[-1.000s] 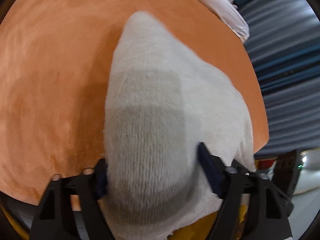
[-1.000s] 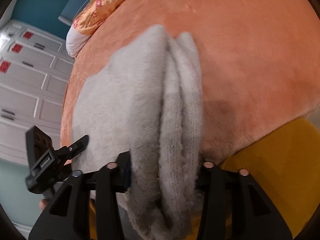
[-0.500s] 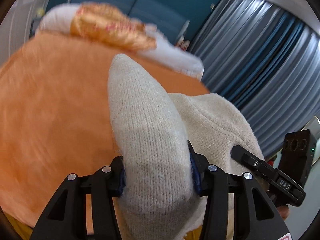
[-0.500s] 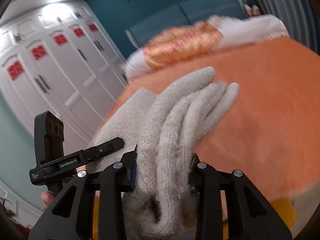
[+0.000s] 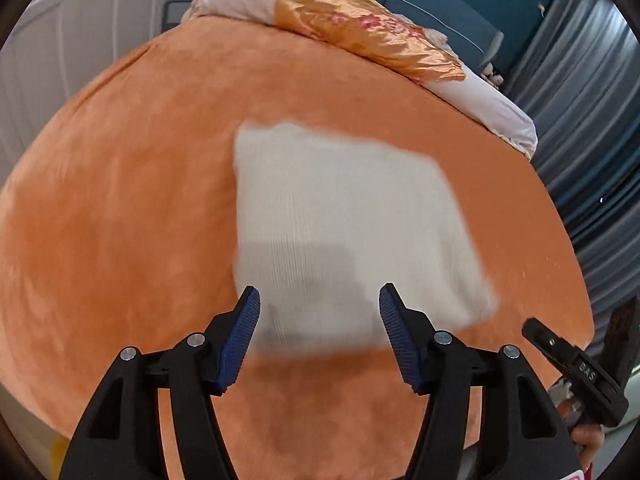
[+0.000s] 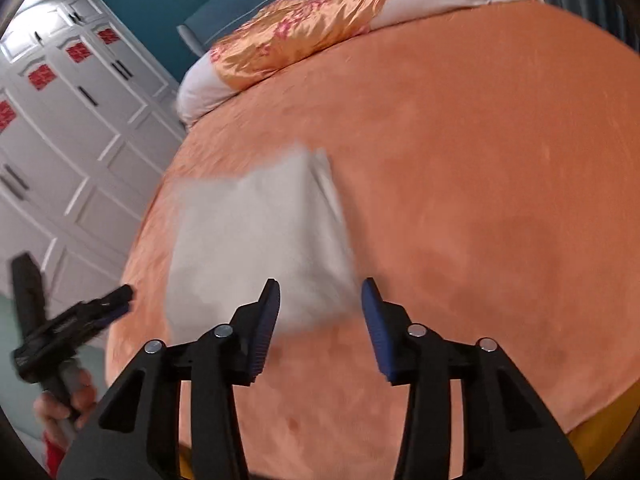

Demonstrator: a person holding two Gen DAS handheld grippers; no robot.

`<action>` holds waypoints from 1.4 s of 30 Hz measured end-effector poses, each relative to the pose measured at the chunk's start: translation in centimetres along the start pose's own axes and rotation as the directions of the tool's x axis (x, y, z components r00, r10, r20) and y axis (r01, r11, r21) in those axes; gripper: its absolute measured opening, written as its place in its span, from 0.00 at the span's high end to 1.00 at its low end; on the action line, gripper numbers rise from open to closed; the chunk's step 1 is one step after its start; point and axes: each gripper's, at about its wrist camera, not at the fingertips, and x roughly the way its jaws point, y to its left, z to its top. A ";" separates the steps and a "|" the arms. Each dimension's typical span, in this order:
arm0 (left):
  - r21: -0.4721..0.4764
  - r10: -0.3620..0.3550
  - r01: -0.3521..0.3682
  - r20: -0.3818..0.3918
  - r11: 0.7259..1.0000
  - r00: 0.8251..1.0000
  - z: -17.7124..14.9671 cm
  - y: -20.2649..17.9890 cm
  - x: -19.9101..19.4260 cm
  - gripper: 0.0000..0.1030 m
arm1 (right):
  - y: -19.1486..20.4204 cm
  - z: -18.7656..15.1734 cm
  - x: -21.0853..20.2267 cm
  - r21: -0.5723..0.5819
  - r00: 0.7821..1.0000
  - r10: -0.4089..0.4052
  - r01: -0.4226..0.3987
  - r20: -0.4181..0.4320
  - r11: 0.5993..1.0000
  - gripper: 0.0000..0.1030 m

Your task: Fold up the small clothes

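A cream knitted garment (image 5: 340,232), folded into a rough square, lies flat on the orange plush bedspread (image 5: 120,200), toward the near edge of the bed. The picture of it is blurred. The left gripper (image 5: 320,308) hangs above its near edge with jaws spread apart, having just been opening, and nothing is between the blue pads. The right gripper (image 6: 320,300) stands over the garment's near right corner, jaws likewise parted and just opened, holding nothing. An orange satin floral pillow (image 5: 360,36) lies at the head of the bed.
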 end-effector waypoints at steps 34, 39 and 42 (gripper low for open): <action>0.006 0.131 -0.130 -0.020 0.991 0.991 1.1 0.7 7.0 0.24 | 5.8 5.2 9.5 -0.172 0.982 -0.178 0.165 -0.067 0.971 0.74; 0.035 0.157 -0.156 -0.010 0.987 0.988 0.2 -0.7 5.4 0.24 | 7.5 2.9 6.3 -0.215 0.980 -0.201 0.196 -0.004 0.957 0.74; 0.077 0.172 -0.173 0.008 0.982 0.985 -0.6 -1.9 4.5 0.24 | 8.2 1.9 5.9 -0.232 0.974 -0.226 0.222 0.007 0.947 0.74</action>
